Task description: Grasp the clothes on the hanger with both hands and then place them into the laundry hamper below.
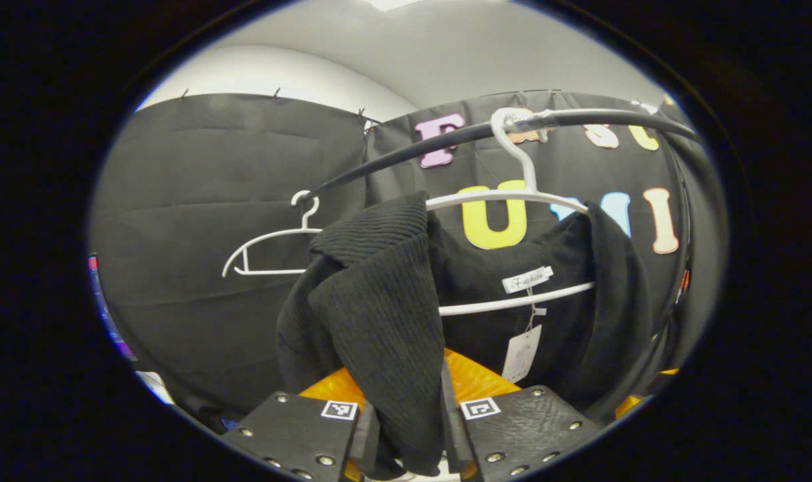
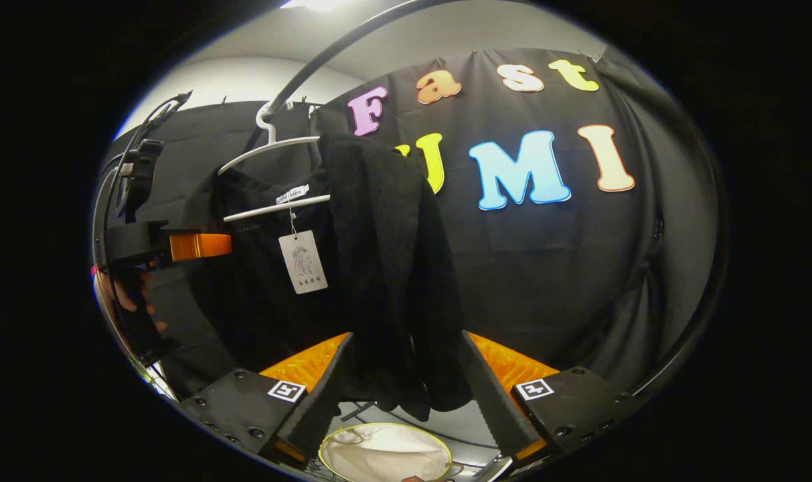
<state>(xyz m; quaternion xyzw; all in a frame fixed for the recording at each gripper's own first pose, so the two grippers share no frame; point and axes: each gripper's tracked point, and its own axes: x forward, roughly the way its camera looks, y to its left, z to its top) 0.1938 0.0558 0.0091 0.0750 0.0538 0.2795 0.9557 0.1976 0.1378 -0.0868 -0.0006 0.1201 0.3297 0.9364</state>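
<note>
Left gripper view: the left claw pinches a fold of the black knit garment hanging on the white hanger.

Right gripper view: the right claw clamps the garment's other shoulder; the hamper sits directly below.

Black garment on white hanger

Both tongs are raised to the black garment on its hanger: the left tongs pinch one hanging fold, while the right tongs straddle another, jaws wider.
</note>
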